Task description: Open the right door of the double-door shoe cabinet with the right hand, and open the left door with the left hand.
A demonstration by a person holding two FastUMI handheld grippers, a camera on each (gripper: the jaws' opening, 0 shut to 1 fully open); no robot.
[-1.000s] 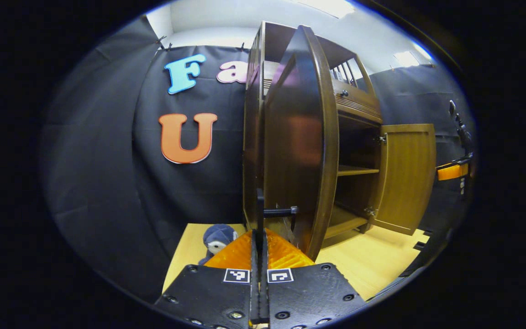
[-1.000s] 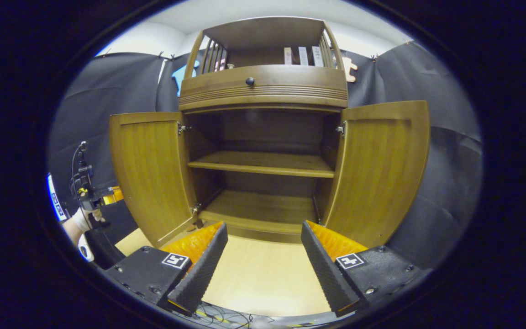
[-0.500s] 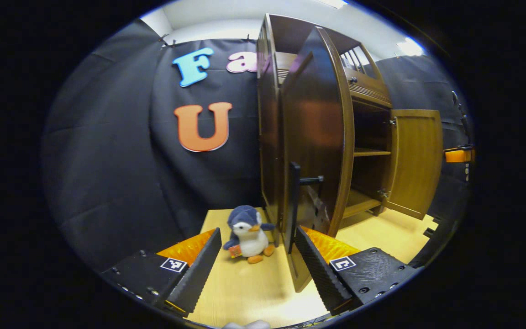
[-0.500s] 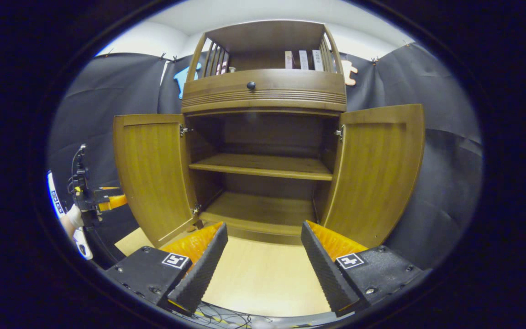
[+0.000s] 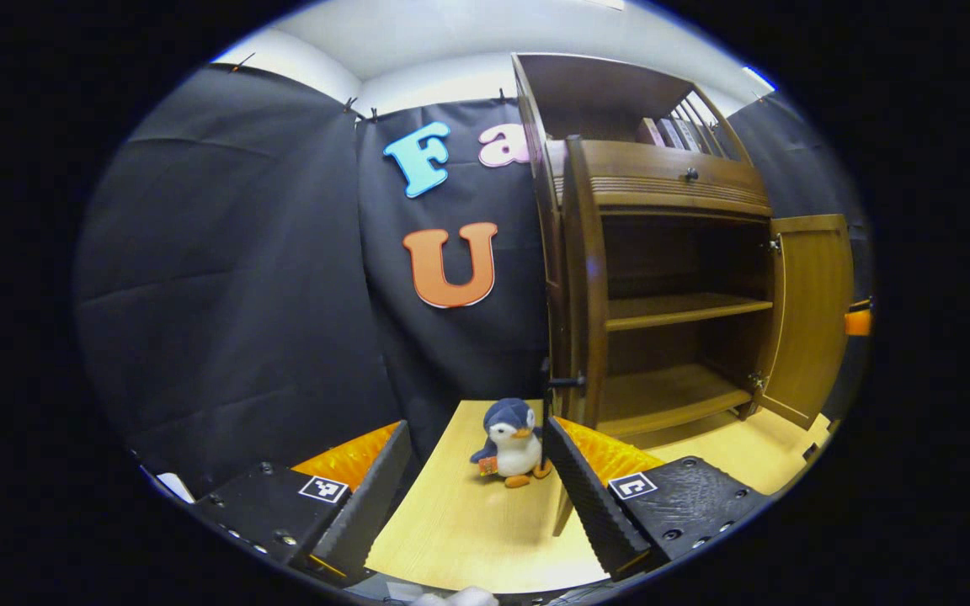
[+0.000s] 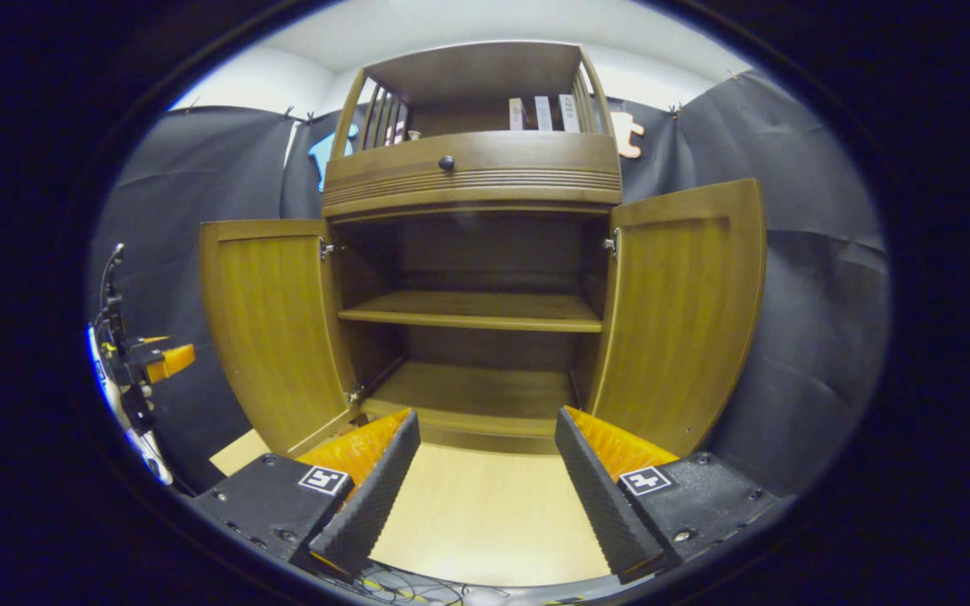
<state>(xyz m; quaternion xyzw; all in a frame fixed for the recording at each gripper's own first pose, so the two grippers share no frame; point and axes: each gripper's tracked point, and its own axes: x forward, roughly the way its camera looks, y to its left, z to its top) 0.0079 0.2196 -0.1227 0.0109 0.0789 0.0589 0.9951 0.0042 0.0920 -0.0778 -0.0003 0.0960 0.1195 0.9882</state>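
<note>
My left gripper (image 5: 477, 488) has its fingers spread wide with nothing between them, hovering over the pale wooden tabletop (image 5: 468, 539). Just ahead of it, close to its right finger, sits a small blue-and-white plush penguin (image 5: 508, 442) on the tabletop. Directly beyond the right finger I see the brown wooden left door (image 5: 586, 286) of the double-door shoe cabinet (image 5: 670, 177) edge-on, swung fully out, with its dark bar handle (image 5: 565, 382) sticking out toward the penguin; the fingers are not touching it. Farther right of this gripper lie the cabinet's two bare shelves, then the brown wooden right door (image 5: 809, 311), also swung out. My right gripper (image 6: 485, 488) is likewise wide open and holds nothing, facing the cabinet front squarely. From it, the other gripper shows far off to the left, then the left door (image 6: 270, 328) ahead of its left finger, the open interior straight ahead, and the right door (image 6: 683, 311) ahead of its right finger.
</note>
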